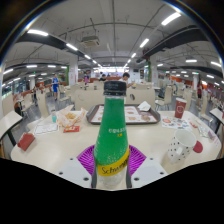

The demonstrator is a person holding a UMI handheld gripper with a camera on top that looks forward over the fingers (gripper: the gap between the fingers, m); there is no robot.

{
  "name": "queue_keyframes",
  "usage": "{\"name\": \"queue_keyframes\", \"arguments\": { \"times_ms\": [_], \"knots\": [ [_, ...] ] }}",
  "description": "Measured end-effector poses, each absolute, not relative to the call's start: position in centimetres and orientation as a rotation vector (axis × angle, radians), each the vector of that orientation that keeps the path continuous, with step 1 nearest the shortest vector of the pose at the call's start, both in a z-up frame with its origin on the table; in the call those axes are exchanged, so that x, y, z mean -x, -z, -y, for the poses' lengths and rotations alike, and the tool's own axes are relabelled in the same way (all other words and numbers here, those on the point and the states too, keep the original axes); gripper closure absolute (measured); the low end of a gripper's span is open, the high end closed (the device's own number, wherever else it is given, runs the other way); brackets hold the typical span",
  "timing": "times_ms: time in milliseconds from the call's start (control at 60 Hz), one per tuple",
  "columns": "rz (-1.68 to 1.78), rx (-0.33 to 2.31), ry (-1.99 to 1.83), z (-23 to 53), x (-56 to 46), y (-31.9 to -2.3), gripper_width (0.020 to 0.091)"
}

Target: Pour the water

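Note:
A green plastic bottle (113, 130) with a green cap and a yellow label stands upright between my gripper's (112, 160) fingers, close to the camera. The purple pads (87, 158) press against its sides at label height, so the gripper is shut on the bottle. Whether the bottle's base rests on the table is hidden. Just right of the fingers stands a clear faceted glass (175, 150) on the pale table (60, 150).
A red can (198, 146) stands beside the glass. Beyond the bottle lie trays with food and packets (72, 118), a dark tray (135, 114) and a red cup (180, 107). A red object (25, 141) lies to the left. Cafeteria tables and people fill the background.

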State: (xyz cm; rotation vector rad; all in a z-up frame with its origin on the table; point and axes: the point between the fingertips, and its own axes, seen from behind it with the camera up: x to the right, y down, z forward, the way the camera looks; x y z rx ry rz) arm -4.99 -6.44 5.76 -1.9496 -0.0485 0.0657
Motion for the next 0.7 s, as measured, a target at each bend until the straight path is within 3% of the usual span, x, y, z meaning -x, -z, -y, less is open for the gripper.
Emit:
{"name": "queue_keyframes", "arguments": {
  "times_ms": [83, 217, 283, 483, 583, 700],
  "knots": [
    [-0.036, 1.976, -0.228, 5.1, 5.5, -6.8, 0.0718],
    [-0.303, 1.913, -0.526, 3.0, 3.3, -12.8, 0.0718],
    [-0.5, 1.871, -0.725, 2.2, 1.6, -14.5, 0.0718],
    [-1.149, 1.604, -1.454, 1.8, -1.9, -15.0, 0.0719],
    [-1.332, 1.443, -1.695, 2.1, -2.8, -14.2, 0.0718],
    [-1.458, 1.232, -1.931, 2.1, -3.2, -16.2, 0.0718]
  ]
}}
